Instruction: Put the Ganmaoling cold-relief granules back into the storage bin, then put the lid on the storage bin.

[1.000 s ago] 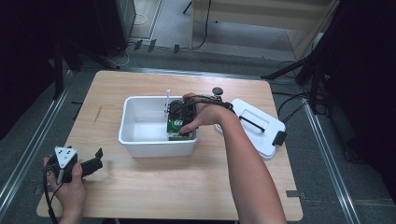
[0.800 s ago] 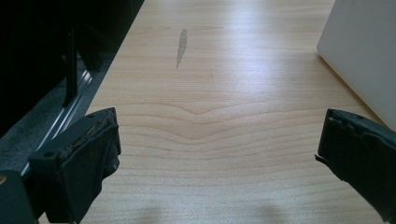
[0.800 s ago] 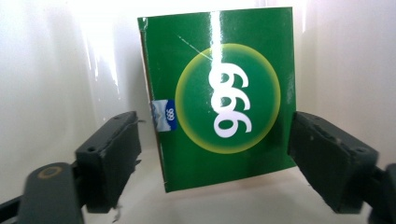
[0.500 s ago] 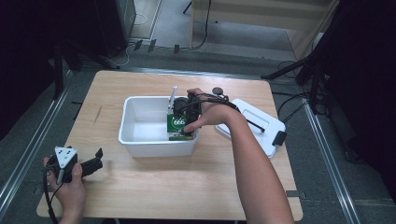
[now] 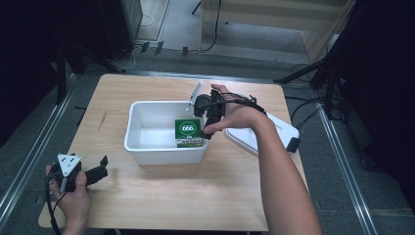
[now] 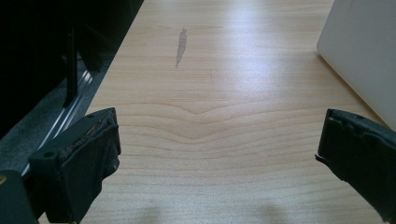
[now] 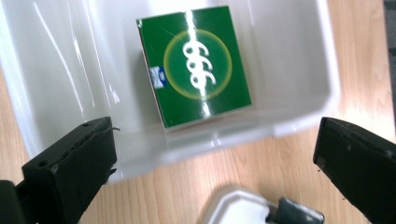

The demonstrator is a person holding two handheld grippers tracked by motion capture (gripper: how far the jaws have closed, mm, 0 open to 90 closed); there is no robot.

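A green box [image 5: 188, 131] printed "666" lies face up at the right end of the white bin [image 5: 147, 105]. My right gripper [image 5: 203, 120] hovers over the bin's right edge, pointing down. In the right gripper view the green box [image 7: 196, 63] sits inside the bin [image 7: 289, 56], beyond my right gripper [image 7: 215, 172]. Its jaws have just been opening and now stand wide, with nothing between them. My left gripper [image 5: 103, 166] rests low at the table's front left, open and empty. In the left gripper view, my left gripper [image 6: 219, 158] spans bare wood.
A white lid [image 5: 264, 139] with a dark latch lies on the table right of the bin, its corner [image 7: 238, 207] under my right gripper. The bin's wall [image 6: 364, 51] stands to the right of my left gripper. The table's left edge drops to a metal rail.
My right gripper has opened, let go of the green box and risen away from it toward the bin's right edge. The box stays in the bin. The left hand has not moved.
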